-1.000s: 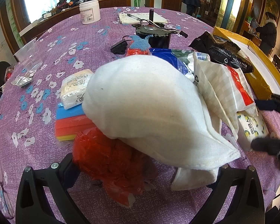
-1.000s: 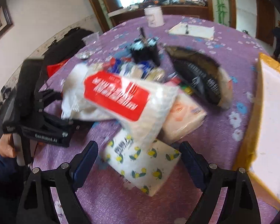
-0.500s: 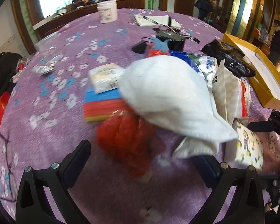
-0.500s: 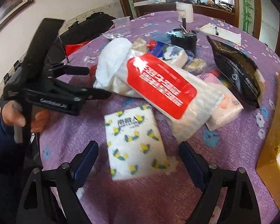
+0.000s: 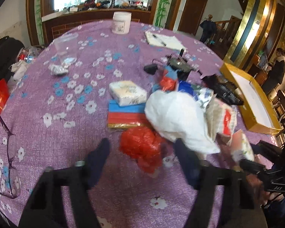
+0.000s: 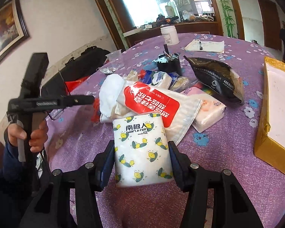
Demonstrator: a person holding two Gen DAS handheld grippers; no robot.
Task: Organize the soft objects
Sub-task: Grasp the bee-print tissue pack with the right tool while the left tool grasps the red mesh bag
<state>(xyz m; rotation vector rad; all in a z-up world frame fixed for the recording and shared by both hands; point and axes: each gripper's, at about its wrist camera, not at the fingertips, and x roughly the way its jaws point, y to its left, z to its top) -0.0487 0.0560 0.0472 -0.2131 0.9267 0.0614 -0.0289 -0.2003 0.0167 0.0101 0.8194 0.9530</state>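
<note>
A heap of soft things lies on the purple flowered tablecloth [image 5: 62,133]. My left gripper [image 5: 142,146] hovers over a crumpled red plastic bag [image 5: 140,144]; its jaws are closing with the bag between them, and the left finger stands apart from it. A white cloth [image 5: 176,117] lies just behind, against the right finger. My right gripper [image 6: 140,150] is closing on a lemon-print tissue pack [image 6: 142,152], pads against both its long sides. Behind that pack lie a red-labelled wipes pack [image 6: 152,102] and a pink tissue pack [image 6: 209,112].
A yellow cardboard box [image 6: 271,114] lies open at the right. Stacked coloured sponges [image 5: 123,115] with a tissue pack [image 5: 127,93] on them sit left of the heap. A black snack bag [image 6: 214,76], a black motor [image 5: 180,64], a white jar [image 5: 121,22] and eyeglasses [image 5: 7,152] are around.
My left gripper drew back and up from the white cloth and its jaws narrowed around the red bag. My right gripper's jaws came in onto the lemon-print pack.
</note>
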